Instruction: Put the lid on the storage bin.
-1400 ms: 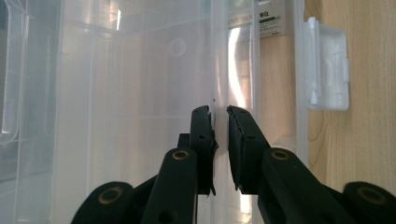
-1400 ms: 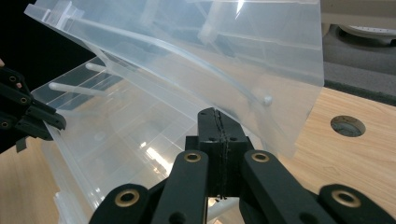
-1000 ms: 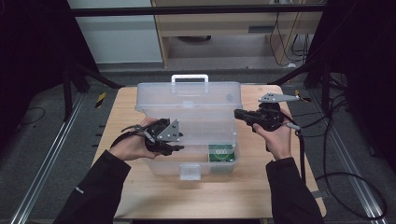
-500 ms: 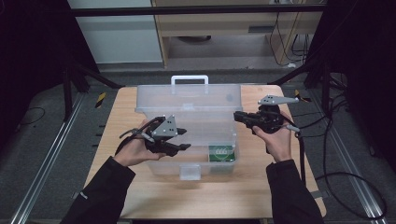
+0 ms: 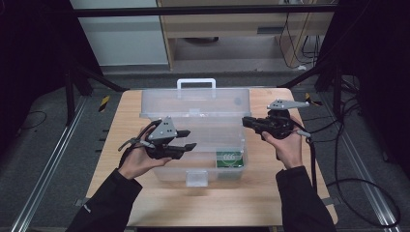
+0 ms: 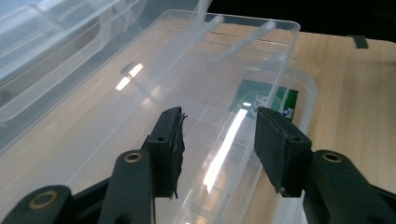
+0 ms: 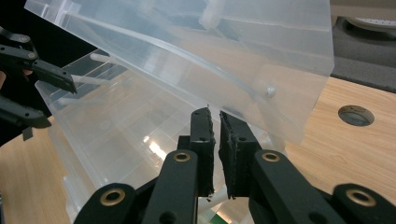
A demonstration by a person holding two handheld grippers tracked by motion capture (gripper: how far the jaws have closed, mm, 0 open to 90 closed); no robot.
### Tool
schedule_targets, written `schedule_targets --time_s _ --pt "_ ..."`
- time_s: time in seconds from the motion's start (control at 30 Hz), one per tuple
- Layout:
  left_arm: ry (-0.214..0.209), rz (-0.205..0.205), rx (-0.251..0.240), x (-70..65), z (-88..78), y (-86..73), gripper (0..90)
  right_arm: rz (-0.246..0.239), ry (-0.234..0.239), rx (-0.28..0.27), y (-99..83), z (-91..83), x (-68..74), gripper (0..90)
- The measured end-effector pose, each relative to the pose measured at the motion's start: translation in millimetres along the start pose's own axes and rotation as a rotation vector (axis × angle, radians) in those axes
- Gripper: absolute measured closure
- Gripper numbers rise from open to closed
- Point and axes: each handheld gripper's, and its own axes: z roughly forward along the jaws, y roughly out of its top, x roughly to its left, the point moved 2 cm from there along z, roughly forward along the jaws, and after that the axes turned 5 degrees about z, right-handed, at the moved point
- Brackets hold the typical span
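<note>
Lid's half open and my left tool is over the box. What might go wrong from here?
1. The right tool has its jaws nearly shut beside the tilted lid, with no visible grip on it; the lid could drop.
2. The left tool, open and empty, hangs over the clear box; a falling lid might strike it.
3. The green packet lies at the box's far corner; reaching across could drag the light box along the table.
</note>
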Motion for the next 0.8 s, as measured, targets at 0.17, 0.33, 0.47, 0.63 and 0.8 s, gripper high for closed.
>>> schedule_targets --time_s 0.17,0.33,0.47,0.63,0.8 --pt "0.066 -0.053 -0.014 3.1 -8.0 -6.4 59.3 -0.005 -0.002 0.003 -1.0 -0.5 0.2 85.3" --pt "0.125 -0.091 -0.03 9.6 -18.8 -15.1 69.0 -0.01 0.002 0.008 -2.4 -1.5 0.3 88.8" --pt "0.162 -0.115 -0.031 11.8 -25.6 -22.2 74.8 -0.014 0.004 0.013 -3.5 -2.2 0.9 90.0" --pt "0.198 -0.15 -0.027 14.9 -35.9 -31.4 80.7 -0.018 0.003 0.019 -5.0 -2.7 1.5 90.0" --pt "0.23 -0.17 -0.022 18.2 -47.1 -41.9 84.8 -0.016 0.008 0.026 -7.0 -3.3 1.9 90.0"
